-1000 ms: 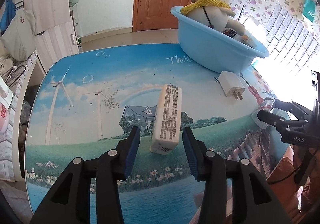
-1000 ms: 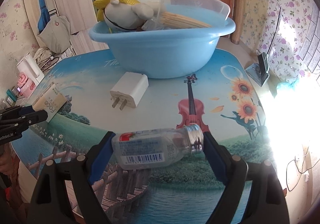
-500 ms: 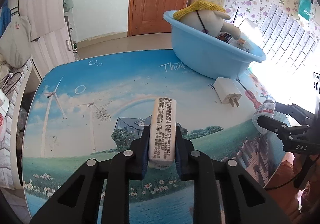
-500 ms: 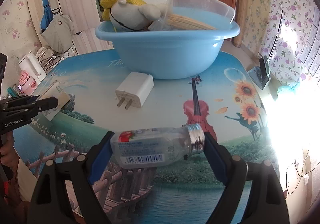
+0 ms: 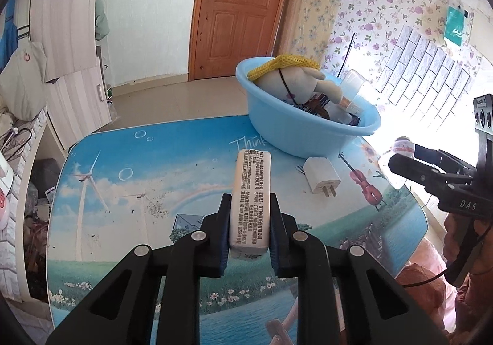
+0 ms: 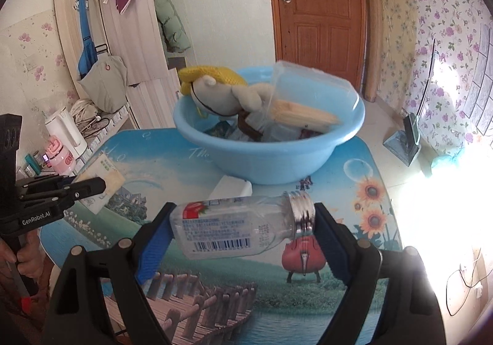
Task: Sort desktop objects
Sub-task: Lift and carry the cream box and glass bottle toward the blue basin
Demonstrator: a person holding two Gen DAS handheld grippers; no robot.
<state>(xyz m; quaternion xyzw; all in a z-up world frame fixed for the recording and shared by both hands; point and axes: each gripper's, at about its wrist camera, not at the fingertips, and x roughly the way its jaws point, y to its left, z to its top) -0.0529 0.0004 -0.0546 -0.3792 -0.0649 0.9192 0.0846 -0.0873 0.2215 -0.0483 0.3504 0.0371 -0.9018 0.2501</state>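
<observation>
My left gripper [image 5: 249, 231] is shut on a long cream packet [image 5: 251, 197] with printed text and holds it lifted above the table. My right gripper [image 6: 243, 226] is shut on a clear glass bottle [image 6: 237, 226] with a silver cap, held sideways above the table. The blue basin [image 5: 286, 129] stands at the table's far side with a plush toy [image 5: 295, 80] and other items inside; it also shows in the right wrist view [image 6: 265, 157]. A white charger plug [image 5: 322, 180] lies on the table before the basin.
The table [image 5: 123, 191] has a printed landscape cover. A clear plastic box [image 6: 311, 89] leans in the basin. A kettle [image 6: 64, 132] and pink cup [image 6: 61, 157] stand on a shelf at the left. A wooden door [image 5: 237, 9] is behind.
My left gripper closed on the cream packet and lifted it off the table. My right gripper raised the bottle and both moved toward the basin.
</observation>
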